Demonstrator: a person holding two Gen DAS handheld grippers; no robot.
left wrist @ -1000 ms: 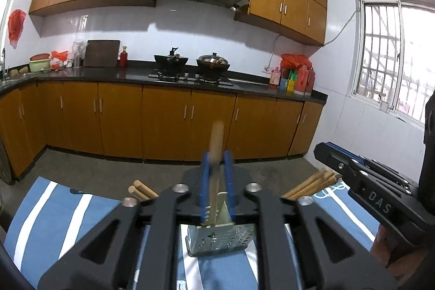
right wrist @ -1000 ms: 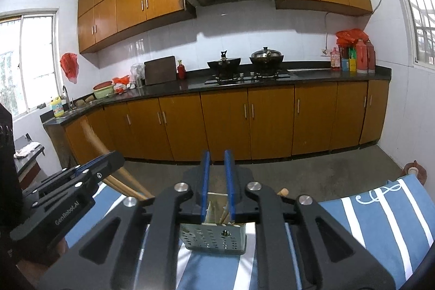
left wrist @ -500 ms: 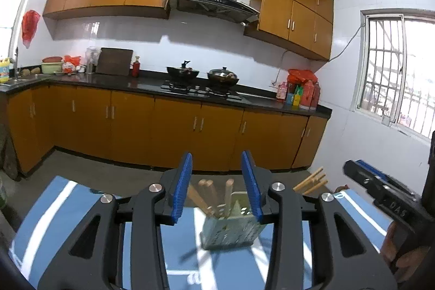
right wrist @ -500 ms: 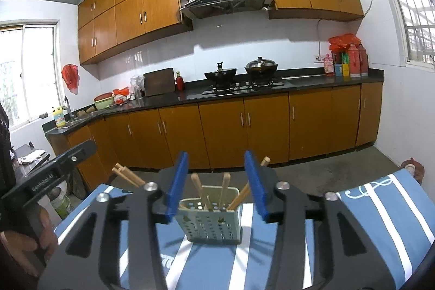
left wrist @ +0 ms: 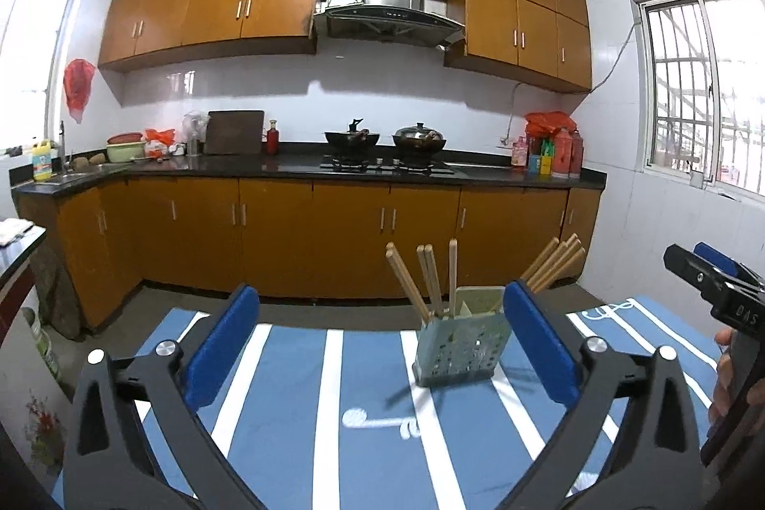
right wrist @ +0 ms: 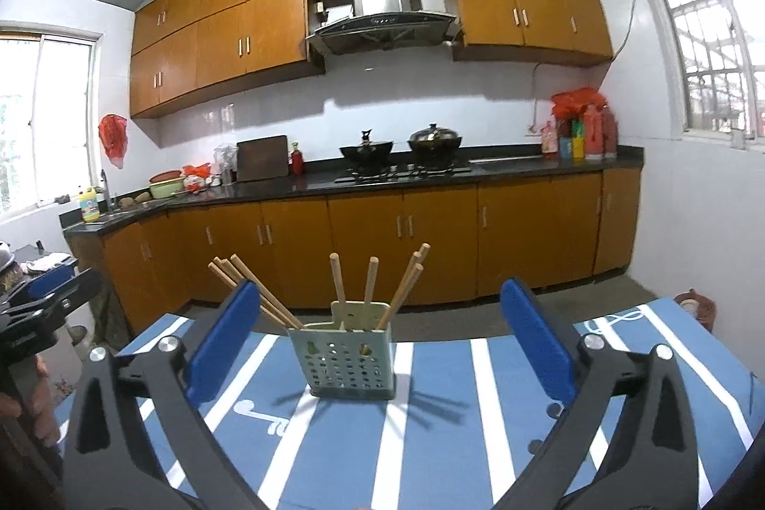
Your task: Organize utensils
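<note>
A pale green perforated utensil holder [left wrist: 458, 342] stands upright on the blue striped tablecloth [left wrist: 296, 405], with several wooden chopsticks [left wrist: 425, 276] standing in it. It also shows in the right wrist view [right wrist: 348, 359], with its chopsticks [right wrist: 368, 285] fanned out. My left gripper [left wrist: 380, 347] is wide open and empty, set back from the holder, which sits near its right finger. My right gripper [right wrist: 380, 347] is wide open and empty, the holder a little ahead between its fingers. The right gripper [left wrist: 717, 290] shows at the right edge of the left wrist view.
The striped cloth [right wrist: 478, 409] covers the table up to its far edge. Beyond are the floor and orange kitchen cabinets [left wrist: 344, 223] with a black counter, stove and pots [left wrist: 382, 139]. The left gripper [right wrist: 38, 309] shows at the left edge of the right wrist view.
Both grippers were shut over the holder, the left on a chopstick. Both have opened wide and drawn back; the chopsticks now stand in the holder.
</note>
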